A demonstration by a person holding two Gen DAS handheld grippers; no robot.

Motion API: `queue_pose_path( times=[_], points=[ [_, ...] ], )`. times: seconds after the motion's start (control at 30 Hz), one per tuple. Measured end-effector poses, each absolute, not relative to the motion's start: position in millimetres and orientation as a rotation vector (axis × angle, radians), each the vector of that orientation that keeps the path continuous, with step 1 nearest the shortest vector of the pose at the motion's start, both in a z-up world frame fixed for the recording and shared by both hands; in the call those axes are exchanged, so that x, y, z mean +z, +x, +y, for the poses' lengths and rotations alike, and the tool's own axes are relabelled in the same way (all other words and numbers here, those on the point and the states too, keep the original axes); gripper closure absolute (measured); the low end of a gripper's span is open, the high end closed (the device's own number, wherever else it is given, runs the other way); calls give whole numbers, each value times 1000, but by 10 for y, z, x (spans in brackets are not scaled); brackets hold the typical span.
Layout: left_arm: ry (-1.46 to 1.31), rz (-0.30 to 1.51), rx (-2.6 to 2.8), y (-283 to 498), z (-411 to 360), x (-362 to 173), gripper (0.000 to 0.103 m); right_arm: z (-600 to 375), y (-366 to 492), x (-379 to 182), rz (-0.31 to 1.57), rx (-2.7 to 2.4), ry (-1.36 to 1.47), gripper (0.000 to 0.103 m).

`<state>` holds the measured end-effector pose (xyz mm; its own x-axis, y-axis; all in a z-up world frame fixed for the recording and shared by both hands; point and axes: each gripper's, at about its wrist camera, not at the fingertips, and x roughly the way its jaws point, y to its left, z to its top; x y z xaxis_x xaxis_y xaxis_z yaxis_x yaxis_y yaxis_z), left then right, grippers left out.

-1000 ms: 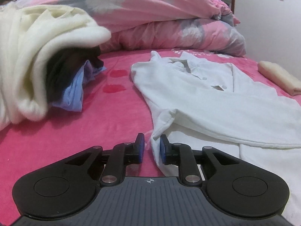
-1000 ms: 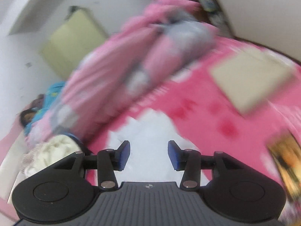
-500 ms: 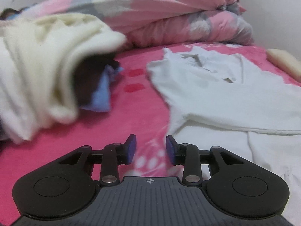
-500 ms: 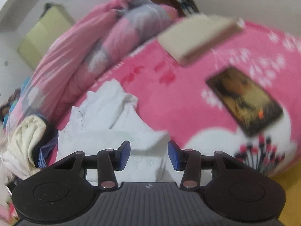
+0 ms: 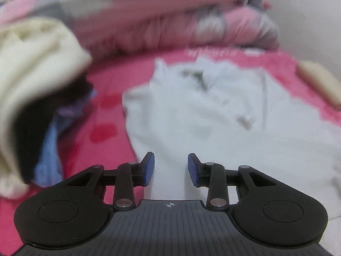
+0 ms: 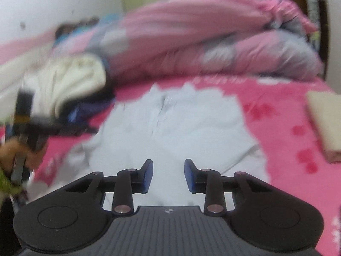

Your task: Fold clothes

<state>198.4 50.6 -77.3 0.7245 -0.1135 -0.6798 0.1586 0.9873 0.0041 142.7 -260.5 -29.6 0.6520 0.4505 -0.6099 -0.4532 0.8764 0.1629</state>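
A white collared shirt (image 5: 213,117) lies spread face up on the pink bed sheet (image 5: 106,81). My left gripper (image 5: 170,166) hovers over the shirt's near left part. Its jaws stand apart and only the cloth below shows between them. My right gripper (image 6: 168,176) hangs above the shirt (image 6: 170,128) near its lower middle. Its jaws are closing, and the pads press on nothing. Both views are blurred by motion. At the left of the right wrist view a hand (image 6: 12,155) holds the other gripper's black body (image 6: 25,115).
A heap of cream and dark clothes (image 5: 32,74) sits left of the shirt and also shows as a heap (image 6: 74,79) in the right wrist view. A bunched pink and grey quilt (image 6: 213,38) fills the back. A folded cream cloth (image 6: 324,123) lies at the right.
The left jaws have widened and the gripper has shifted right, over the shirt. The right gripper has rolled level and dropped toward the shirt, and its jaws have narrowed.
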Motion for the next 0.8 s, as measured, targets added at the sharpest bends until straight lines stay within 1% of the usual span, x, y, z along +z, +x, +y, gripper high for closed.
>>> queue_pose_path(
  times=[0.03, 0.13, 0.17, 0.27, 0.37, 0.43, 0.47, 0.5, 0.57, 0.6, 0.73, 0.8],
  points=[
    [72, 769, -150, 2039, 537, -870, 69, -2579, 1495, -409, 729, 516, -6, 70],
    [78, 765, -199, 2051, 617, -880, 69, -2552, 1680, -789, 836, 497, -37, 71],
    [80, 764, -215, 2055, 644, -879, 69, -2562, 1698, -829, 840, 504, -37, 71],
    [73, 749, -259, 2106, 676, -667, 69, -2561, 1706, -712, 842, 515, -62, 71],
    [81, 716, -303, 2193, 688, -429, 68, -2579, 1787, -394, 822, 545, -74, 71],
    [76, 696, -318, 2365, 685, -304, 64, -2594, 1893, -156, 796, 576, -68, 70],
    [72, 686, -324, 2456, 684, -242, 58, -2604, 1992, -55, 783, 590, -65, 69],
    [56, 674, -308, 2595, 687, -197, 49, -2603, 2122, 32, 769, 601, -60, 68],
    [17, 669, -280, 2888, 681, -173, 44, -2532, 2464, 133, 748, 622, -59, 68],
    [-5, 668, -268, 3037, 681, -164, 44, -2494, 2666, 135, 747, 635, -50, 68],
    [-201, 784, -281, 3790, 799, -306, 43, -2333, 3505, 81, 762, 677, 18, 67],
    [-301, 845, -262, 4130, 834, -444, 43, -2244, 3956, -9, 786, 691, 81, 55]
  ],
)
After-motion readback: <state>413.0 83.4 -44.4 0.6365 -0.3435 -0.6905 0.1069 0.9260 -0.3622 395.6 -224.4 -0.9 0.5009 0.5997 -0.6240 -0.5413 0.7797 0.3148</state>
